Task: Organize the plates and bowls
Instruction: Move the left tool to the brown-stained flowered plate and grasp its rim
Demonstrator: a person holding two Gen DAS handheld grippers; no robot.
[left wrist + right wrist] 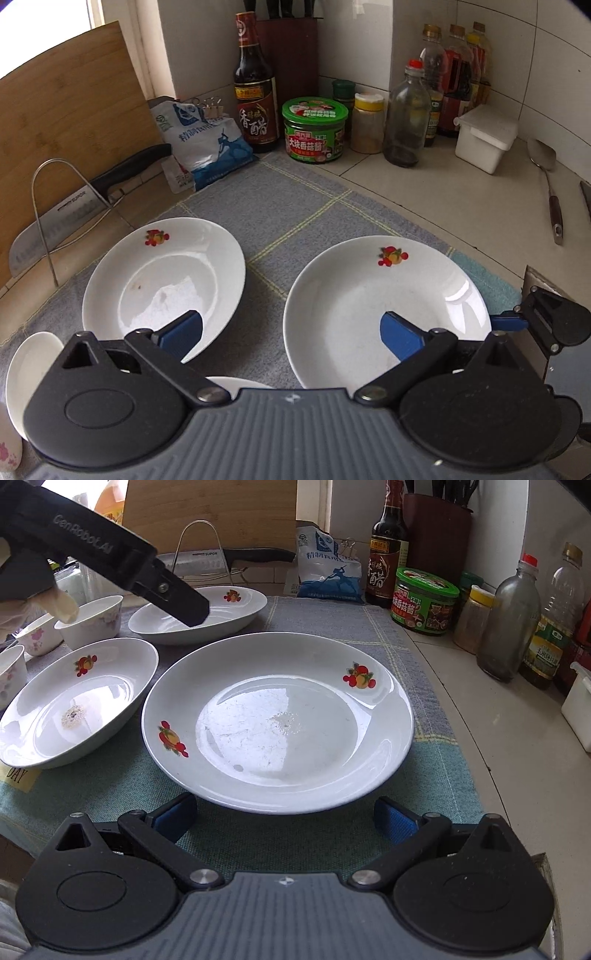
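Both claws are held wide open: left gripper (pixel 291 332) over two plates, right gripper (pixel 284 818) at six o'clock of the large plate (pixel 277 720).

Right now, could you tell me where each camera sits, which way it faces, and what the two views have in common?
Left wrist: on the left gripper, looking along its open blue fingers over two fruit-patterned plates toward the vinegar bottle in the tiled corner; the right gripper shows at the right edge.
Right wrist: on the right gripper, low, facing the near plate; the left gripper and a gloved hand show top-left.
Shared: plates, vinegar bottle, green-lidded jar, cleaver.
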